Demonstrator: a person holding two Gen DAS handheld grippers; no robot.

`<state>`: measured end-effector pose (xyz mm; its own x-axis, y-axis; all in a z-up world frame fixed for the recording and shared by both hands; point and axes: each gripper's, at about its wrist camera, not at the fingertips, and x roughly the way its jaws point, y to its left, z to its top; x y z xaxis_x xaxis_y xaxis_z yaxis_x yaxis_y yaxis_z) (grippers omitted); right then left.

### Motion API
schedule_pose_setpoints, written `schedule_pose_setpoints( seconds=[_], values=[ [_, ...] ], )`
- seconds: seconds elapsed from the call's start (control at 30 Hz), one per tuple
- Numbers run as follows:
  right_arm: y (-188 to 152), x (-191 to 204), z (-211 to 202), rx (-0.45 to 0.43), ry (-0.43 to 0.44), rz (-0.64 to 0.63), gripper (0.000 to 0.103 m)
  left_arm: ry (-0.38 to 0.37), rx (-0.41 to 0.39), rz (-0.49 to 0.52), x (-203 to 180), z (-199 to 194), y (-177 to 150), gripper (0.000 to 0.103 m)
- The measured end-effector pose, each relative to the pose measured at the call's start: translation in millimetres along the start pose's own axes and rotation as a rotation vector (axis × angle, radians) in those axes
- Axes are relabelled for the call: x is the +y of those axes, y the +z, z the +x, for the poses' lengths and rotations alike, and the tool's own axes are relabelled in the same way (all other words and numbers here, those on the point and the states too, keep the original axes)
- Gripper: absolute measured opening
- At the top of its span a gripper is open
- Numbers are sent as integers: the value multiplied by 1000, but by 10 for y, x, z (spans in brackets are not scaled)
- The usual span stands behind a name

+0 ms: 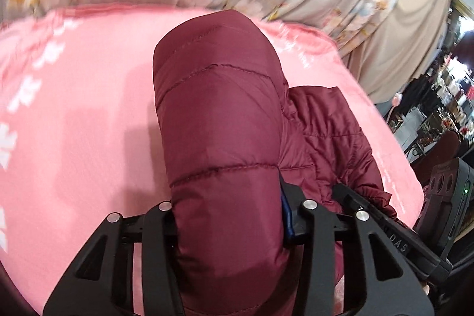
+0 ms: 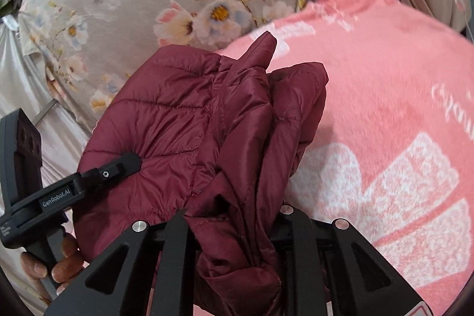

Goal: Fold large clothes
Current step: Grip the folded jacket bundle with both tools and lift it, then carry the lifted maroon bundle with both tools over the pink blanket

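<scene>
Mid-fold: the maroon puffer jacket (image 1: 219,114) is held bunched above the pink blanket (image 1: 74,108), clamped by both left gripper (image 1: 228,215) and right gripper (image 2: 237,221) (fingertips buried in fabric), so spreading and laying flat is judged next.

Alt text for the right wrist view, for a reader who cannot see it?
The right claw clamps a bunched fold of the maroon quilted puffer jacket above a pink fleece blanket with white print. The left claw touches the jacket from the left; grey floral fabric lies behind.
</scene>
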<state>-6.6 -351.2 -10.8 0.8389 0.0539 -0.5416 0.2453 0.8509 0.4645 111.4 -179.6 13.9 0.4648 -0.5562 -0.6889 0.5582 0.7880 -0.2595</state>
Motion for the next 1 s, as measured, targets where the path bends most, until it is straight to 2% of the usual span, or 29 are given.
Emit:
schedule_pose_setpoints(
  seconds=[0.4,0.77,1.0],
  values=[
    [377,933,-630,-205,28,-157,17,0,-250,118,-52,-1060,433,42],
    [705,1821,-829,-335,100,-313,17,38,-458,164,259,-1941,711,42],
    [859,2345,-763,-401,169,-376,17,80,-596,208,547,-2423,853,42]
  ],
)
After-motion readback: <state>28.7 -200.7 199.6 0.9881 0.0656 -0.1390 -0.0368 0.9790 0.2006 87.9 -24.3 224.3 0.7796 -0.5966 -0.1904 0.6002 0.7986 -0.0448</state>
